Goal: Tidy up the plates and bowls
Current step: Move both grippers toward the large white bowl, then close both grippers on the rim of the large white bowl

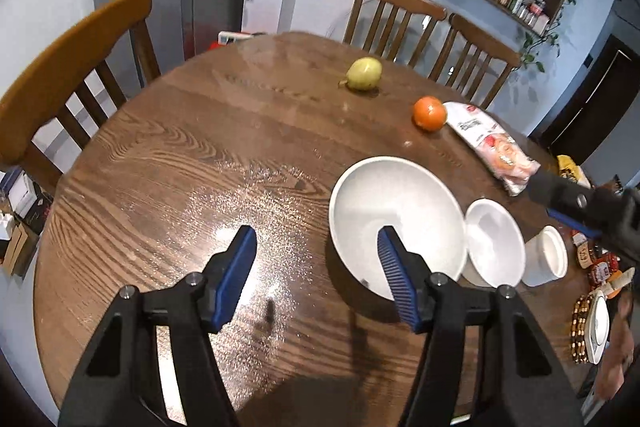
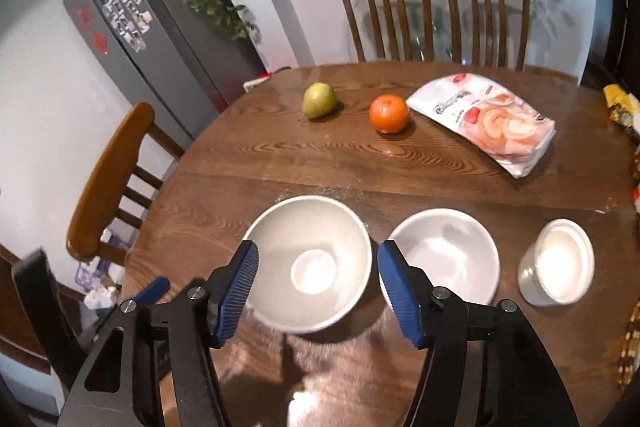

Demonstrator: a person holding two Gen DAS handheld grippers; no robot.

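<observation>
Step in hand: we judge that we are approaching the three white vessels to nest them; nothing is lifted yet.
How to do it well: we should lower one finger inside a rim and one outside, close gently, and lift straight up so no neighbour is pushed.
Large bowl (image 2: 308, 263): the biggest, white, empty, lower centre of the right wrist view, upright on the round wooden table (image 2: 280, 163); it should stay as the base.
Medium bowl (image 2: 444, 259): white, shallow, just beside the large bowl on its right; we would place it in the large one first.
Small cup (image 2: 558, 267): white, straight wall, lower right, near the medium bowl; it goes last.
Left gripper (image 1: 318, 281): fingers apart, holding nothing; in the left wrist view the right finger stands in front of the large bowl, and we cannot tell if it touches it.
Right gripper (image 2: 318, 287): fingers apart, empty, in front of the large bowl.
</observation>
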